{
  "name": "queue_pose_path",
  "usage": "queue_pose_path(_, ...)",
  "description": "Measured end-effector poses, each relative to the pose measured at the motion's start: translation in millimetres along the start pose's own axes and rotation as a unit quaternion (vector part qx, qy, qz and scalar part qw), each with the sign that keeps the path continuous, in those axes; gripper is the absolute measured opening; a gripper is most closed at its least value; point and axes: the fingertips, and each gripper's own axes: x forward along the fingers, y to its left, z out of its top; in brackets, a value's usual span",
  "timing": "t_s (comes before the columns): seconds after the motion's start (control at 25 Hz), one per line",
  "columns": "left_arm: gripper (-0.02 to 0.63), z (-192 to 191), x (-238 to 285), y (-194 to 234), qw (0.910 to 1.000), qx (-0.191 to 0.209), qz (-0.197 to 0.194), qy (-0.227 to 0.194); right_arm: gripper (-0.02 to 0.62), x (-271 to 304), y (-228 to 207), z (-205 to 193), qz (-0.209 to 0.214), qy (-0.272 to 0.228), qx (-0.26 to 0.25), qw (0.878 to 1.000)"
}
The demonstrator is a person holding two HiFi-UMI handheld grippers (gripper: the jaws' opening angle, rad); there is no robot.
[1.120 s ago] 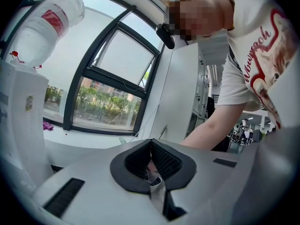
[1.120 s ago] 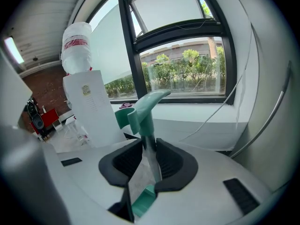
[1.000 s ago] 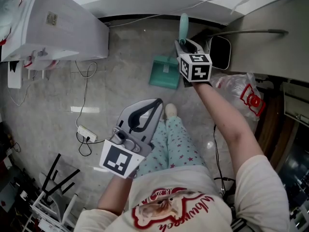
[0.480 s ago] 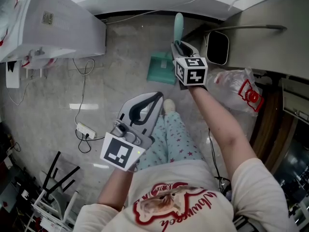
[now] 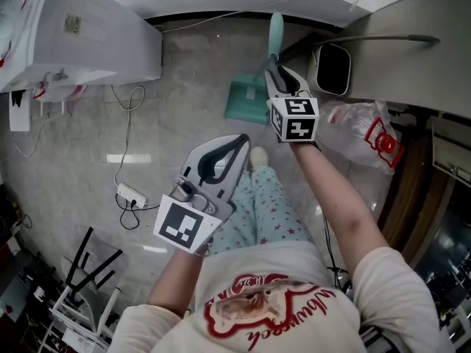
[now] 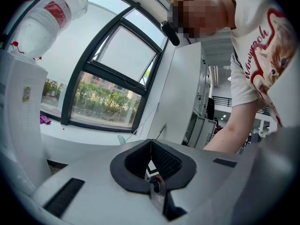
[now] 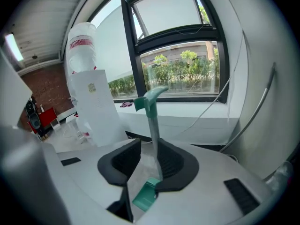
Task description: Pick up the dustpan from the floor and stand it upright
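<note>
Right gripper view: the teal dustpan (image 7: 152, 118) stands upright on the floor (image 5: 184, 72). Its handle rises between the jaws of the right hand-held gripper (image 7: 146, 146), which have just been opening and stand spread, not pinching. The left hand-held gripper (image 6: 150, 146) is pressed together, empty.

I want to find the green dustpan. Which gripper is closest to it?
The right gripper, stretched out ahead: the dustpan handle stands between its fingers, which have just been opening. The left gripper hangs back, fingers shut, empty.
</note>
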Motion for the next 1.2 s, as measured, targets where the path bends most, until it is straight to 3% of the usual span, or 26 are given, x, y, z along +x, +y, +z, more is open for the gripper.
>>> queue_pose_path(0.16, 0.021, -3, 6, 3, 1.0000, 0.003, -0.003, 0.002, 0.091, -33, 17, 20, 0.015, -0.044, 0.038, 0.998)
queue_pose_path(0.28, 0.021, 1, 13, 4, 0.9999, 0.013, -0.008, -0.002, 0.038, -65, 29, 43, 0.020, -0.076, 0.030, 0.996)
queue_pose_path(0.6, 0.021, 19, 21, -10, 0.9982, 0.044, -0.038, -0.017, 0.025, -163, 48, 88, 0.040, -0.147, 0.033, 0.988)
queue_pose_path(0.96, 0.021, 48, 2, -72, 0.9894, 0.088, -0.115, -0.014, 0.025, -258, 84, 139, 0.047, -0.202, -0.005, 0.978)
queue_pose_path(1.2, 0.021, 67, -35, -116, 0.9861, 0.104, -0.130, -0.012, 0.025, -305, 106, 139, 0.058, -0.205, -0.014, 0.977)
